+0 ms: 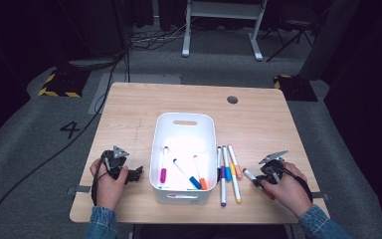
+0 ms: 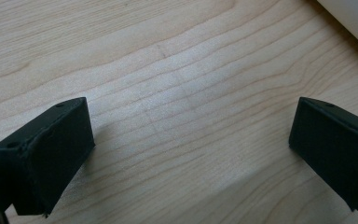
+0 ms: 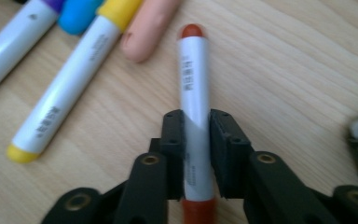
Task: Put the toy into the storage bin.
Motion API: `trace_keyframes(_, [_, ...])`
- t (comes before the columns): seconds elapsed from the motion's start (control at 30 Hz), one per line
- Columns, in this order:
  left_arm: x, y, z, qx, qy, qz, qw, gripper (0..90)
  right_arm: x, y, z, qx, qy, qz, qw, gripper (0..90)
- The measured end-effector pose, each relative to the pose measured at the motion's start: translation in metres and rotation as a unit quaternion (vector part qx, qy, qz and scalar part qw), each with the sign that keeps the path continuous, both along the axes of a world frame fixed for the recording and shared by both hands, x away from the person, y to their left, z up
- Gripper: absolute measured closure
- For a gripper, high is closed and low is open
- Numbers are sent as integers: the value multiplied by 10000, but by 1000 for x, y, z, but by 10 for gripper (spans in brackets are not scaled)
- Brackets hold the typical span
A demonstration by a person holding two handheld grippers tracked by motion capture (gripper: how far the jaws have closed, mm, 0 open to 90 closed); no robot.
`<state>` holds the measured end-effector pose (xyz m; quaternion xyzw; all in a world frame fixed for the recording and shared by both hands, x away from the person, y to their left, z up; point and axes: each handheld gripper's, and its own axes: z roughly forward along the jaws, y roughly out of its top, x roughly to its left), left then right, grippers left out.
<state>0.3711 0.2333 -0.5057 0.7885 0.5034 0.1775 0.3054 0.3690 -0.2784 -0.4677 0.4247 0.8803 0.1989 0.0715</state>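
A white marker with red ends lies on the wooden table, and my right gripper is shut on its barrel near the rear end. In the high view this red marker sits at the right front of the table, under my right gripper. My left gripper rests left of the white bin. Its jaws stand wide apart in the left gripper view, with only bare wood between them.
The bin holds a magenta marker, a blue one and an orange one. Several more markers lie right of it, among them a yellow one and a peach cap. The bin's corner is near the left gripper.
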Motion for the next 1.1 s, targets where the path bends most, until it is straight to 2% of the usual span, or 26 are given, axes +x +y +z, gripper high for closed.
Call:
trace_keyframes(0.13, [0, 0, 0, 0, -1, 1, 10000, 0, 2, -4, 1, -1, 49, -212, 9998, 769])
trace_keyframes(0.33, [0, 0, 0, 0, 0, 1, 10000, 0, 4, -6, 1, 19, 85, -206, 9998, 770])
trace_keyframes(0.5, [0, 0, 0, 1, 0, 1, 10000, 0, 6, -7, 4, 130, 223, -183, 9995, 770])
trace_keyframes(0.77, [0, 0, 0, -1, -2, 2, 10000, 0, 6, -8, 23, 431, 170, -97, 9989, 770])
trace_keyframes(1.1, [0, 0, 0, -1, -2, 2, 10000, 0, 4, -3, 53, 773, -21, 44, 9970, 770])
